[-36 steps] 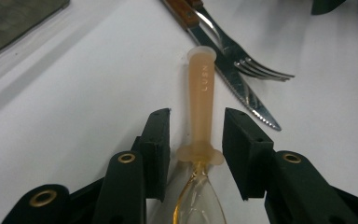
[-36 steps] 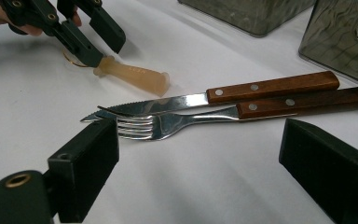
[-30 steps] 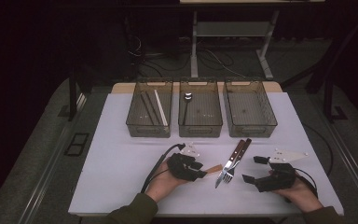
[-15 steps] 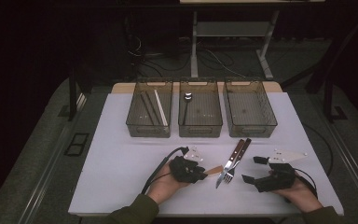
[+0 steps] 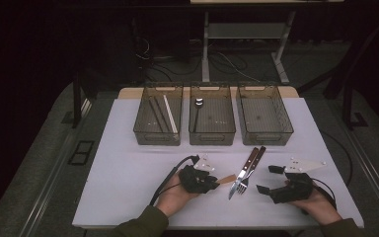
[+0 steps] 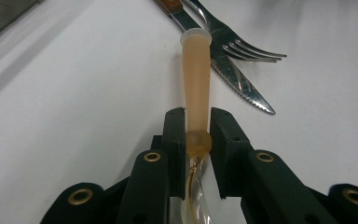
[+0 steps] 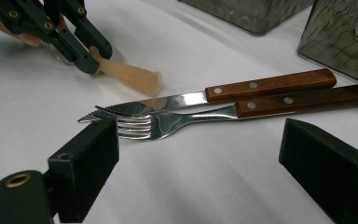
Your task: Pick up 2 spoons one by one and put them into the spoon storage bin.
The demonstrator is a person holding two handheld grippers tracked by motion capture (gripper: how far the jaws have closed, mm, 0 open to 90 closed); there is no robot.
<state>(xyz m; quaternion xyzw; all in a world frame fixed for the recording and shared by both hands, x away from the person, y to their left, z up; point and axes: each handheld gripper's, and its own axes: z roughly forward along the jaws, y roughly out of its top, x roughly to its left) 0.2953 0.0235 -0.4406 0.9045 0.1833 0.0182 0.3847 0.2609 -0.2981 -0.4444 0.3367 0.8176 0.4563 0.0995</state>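
The left tool (image 6: 197, 140) held a spoon with a tan handle (image 6: 196, 79) tight between its jaws, which had just been closing. The right tool (image 7: 200, 168) was wide open, holding nothing. One knife (image 7: 205, 99) and one fork (image 7: 191, 119) lay just past the spoon's tip. The spoon could bump them when lifted, because they were so close. Three bins (image 5: 212, 138) stood farther off on the bench (image 5: 113, 173).

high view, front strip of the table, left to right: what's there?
Left hand-held gripper shut on the tan-handled utensil → knife and fork lying side by side → right hand-held gripper, jaws open.
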